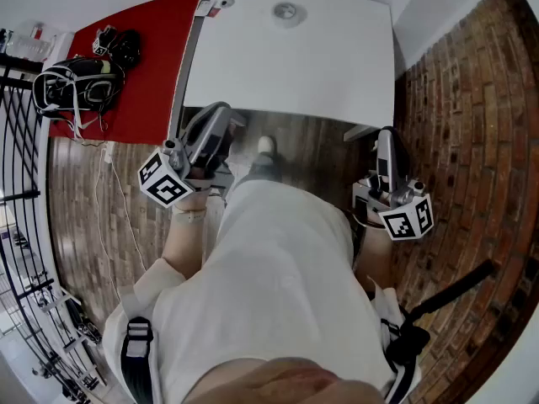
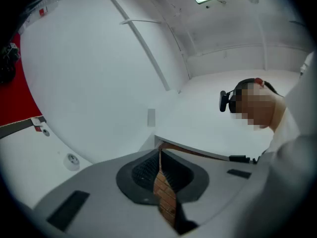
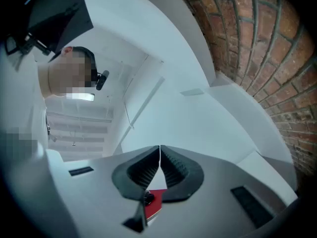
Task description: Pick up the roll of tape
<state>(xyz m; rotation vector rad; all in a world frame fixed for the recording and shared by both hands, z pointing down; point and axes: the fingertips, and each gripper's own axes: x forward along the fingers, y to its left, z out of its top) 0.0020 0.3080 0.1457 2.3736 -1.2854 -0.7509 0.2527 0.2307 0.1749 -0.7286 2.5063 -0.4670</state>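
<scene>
The left tongs (image 1: 217, 120) are hanging closed and empty short of the white rectangular bench (image 1: 320, 66). What looks like the small pale roll of tape (image 1: 287, 12) is lying untouched near the bench's far edge. The right tongs (image 1: 385, 141) are likewise sitting closed and empty. The approach is only beginning, calling next for reaching forward and opening.

Too small to tell
Round thing (image 1: 287, 12) near the white table's (image 1: 337, 66) far edge: unidentifiable at this size.
</scene>
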